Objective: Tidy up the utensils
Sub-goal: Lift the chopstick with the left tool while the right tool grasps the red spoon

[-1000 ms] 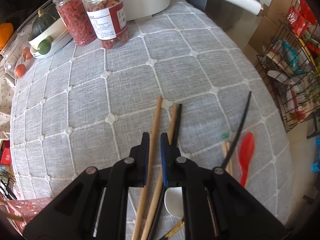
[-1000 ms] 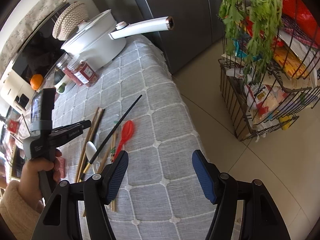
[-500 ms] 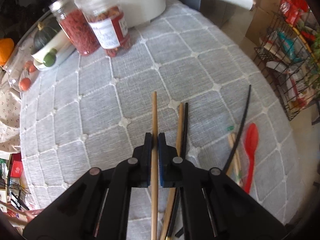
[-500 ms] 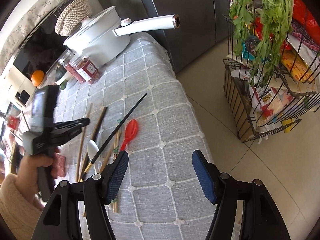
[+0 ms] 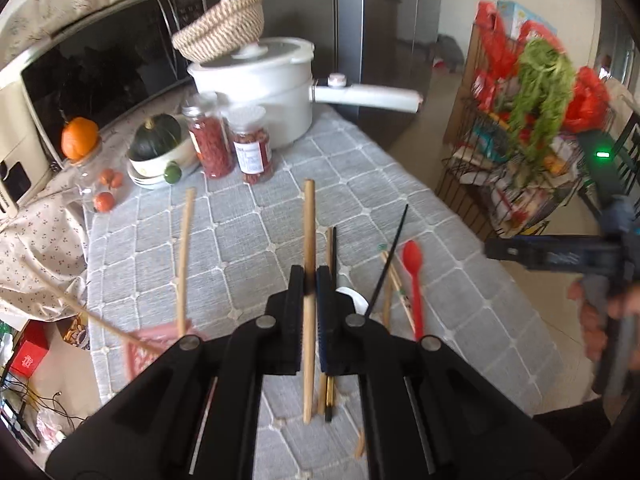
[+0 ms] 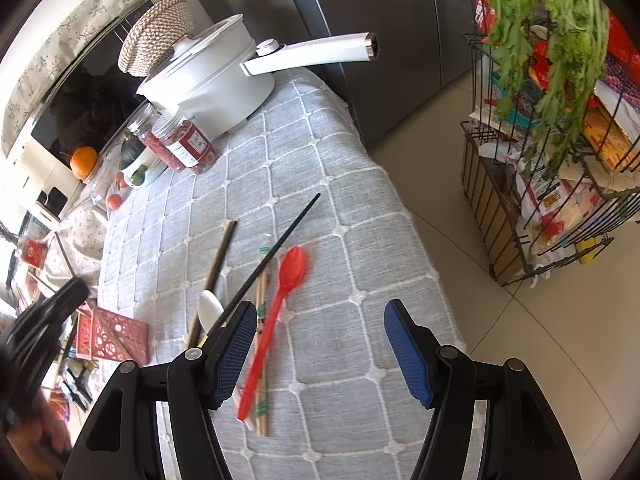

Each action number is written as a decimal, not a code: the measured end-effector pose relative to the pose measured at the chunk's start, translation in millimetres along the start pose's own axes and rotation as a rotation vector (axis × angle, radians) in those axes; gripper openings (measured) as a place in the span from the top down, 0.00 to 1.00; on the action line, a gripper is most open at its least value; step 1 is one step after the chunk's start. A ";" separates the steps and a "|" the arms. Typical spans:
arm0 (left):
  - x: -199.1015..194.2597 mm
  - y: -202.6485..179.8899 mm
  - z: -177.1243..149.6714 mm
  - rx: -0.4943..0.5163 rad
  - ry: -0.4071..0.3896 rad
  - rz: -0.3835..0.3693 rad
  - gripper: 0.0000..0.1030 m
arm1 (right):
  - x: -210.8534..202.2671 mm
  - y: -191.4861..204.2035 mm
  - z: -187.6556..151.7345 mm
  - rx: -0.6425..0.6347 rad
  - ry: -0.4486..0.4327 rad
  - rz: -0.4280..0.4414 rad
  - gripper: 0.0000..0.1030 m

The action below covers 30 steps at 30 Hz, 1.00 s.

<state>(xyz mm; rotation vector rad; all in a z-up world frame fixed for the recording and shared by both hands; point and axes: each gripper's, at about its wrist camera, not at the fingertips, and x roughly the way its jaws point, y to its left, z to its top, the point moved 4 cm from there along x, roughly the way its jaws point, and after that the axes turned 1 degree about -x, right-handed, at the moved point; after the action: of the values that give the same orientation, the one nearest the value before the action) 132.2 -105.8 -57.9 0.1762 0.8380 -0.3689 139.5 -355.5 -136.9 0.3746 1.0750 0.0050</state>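
My left gripper (image 5: pixel 310 276) is shut on a wooden chopstick (image 5: pixel 308 220) and holds it in the air above the grey checked tablecloth (image 5: pixel 248 240). Below it on the cloth lie a wood and a black chopstick (image 5: pixel 331 248), a white spoon (image 5: pixel 356 296), a long black chopstick (image 5: pixel 390 256), pale bamboo chopsticks (image 5: pixel 394 288) and a red spoon (image 5: pixel 414 280). A pink perforated holder (image 6: pixel 112 336) at the table's left edge has sticks in it. My right gripper (image 6: pixel 320 344) stands open above the red spoon (image 6: pixel 280 296), with nothing between its fingers.
A white pot (image 5: pixel 260 92) with a long handle, two jars (image 5: pixel 232 148) and a bowl with a green squash (image 5: pixel 156 148) stand at the far end. A wire rack (image 6: pixel 540 184) with greens stands on the floor to the right of the table's edge.
My left gripper closed on the wooden chopstick and lifted it off the cloth, tilting up so the far end of the table shows. The right gripper barely moved.
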 end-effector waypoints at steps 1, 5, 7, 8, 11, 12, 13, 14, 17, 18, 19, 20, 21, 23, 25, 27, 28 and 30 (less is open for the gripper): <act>-12.9 4.4 -4.2 -0.012 -0.025 -0.006 0.94 | 2.4 2.6 0.3 0.005 0.007 0.006 0.34; -44.3 24.4 -20.2 -0.087 -0.091 -0.046 0.94 | 16.4 16.7 4.3 0.000 0.032 0.015 0.35; -55.5 31.3 -28.3 -0.114 -0.115 -0.060 0.94 | 24.8 23.2 4.9 -0.003 0.041 0.006 0.35; -59.6 34.6 -31.9 -0.128 -0.124 -0.070 0.94 | 30.2 25.9 5.1 0.001 0.049 0.002 0.35; -69.1 41.4 -37.3 -0.145 -0.135 -0.108 0.94 | 45.4 31.3 3.6 0.010 0.074 -0.017 0.35; -72.0 43.2 -40.0 -0.143 -0.134 -0.117 0.94 | 49.2 32.5 3.4 0.011 0.077 -0.026 0.37; -73.4 46.0 -41.5 -0.145 -0.135 -0.124 0.94 | 53.0 33.3 3.4 0.014 0.080 -0.042 0.41; -74.2 49.0 -43.7 -0.149 -0.132 -0.128 0.94 | 56.6 33.8 3.6 0.018 0.084 -0.054 0.43; -77.0 57.7 -50.7 -0.169 -0.121 -0.139 0.94 | 67.7 35.3 4.1 0.034 0.103 -0.059 0.54; -77.0 60.4 -52.7 -0.173 -0.116 -0.141 0.94 | 71.4 36.3 3.9 0.037 0.111 -0.062 0.58; -78.5 62.6 -55.9 -0.176 -0.115 -0.142 0.94 | 76.2 38.3 3.4 0.039 0.121 -0.063 0.62; -79.1 64.5 -58.3 -0.180 -0.112 -0.144 0.94 | 81.2 40.8 2.6 0.037 0.133 -0.064 0.64; -79.3 65.7 -59.4 -0.181 -0.109 -0.145 0.94 | 86.5 43.5 1.6 0.032 0.145 -0.066 0.68; -80.8 68.0 -62.1 -0.184 -0.108 -0.148 0.94 | 96.5 46.9 -0.2 0.025 0.166 -0.073 0.75; -82.3 69.5 -63.8 -0.185 -0.109 -0.150 0.94 | 104.3 48.1 -2.6 0.030 0.184 -0.081 0.81; -83.3 71.6 -64.5 -0.188 -0.111 -0.150 0.94 | 111.2 48.9 -4.1 0.035 0.196 -0.088 0.82; -83.7 72.7 -64.7 -0.190 -0.111 -0.149 0.94 | 113.7 49.0 -4.6 0.034 0.201 -0.094 0.82; -84.2 74.5 -65.5 -0.192 -0.112 -0.147 0.94 | 117.7 49.1 -6.7 0.031 0.206 -0.104 0.84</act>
<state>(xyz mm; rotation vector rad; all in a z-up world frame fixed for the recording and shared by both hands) 64.3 3.2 -37.2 -0.0842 0.7729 -0.4301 199.1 -285.8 -225.7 0.3513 1.2987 -0.0667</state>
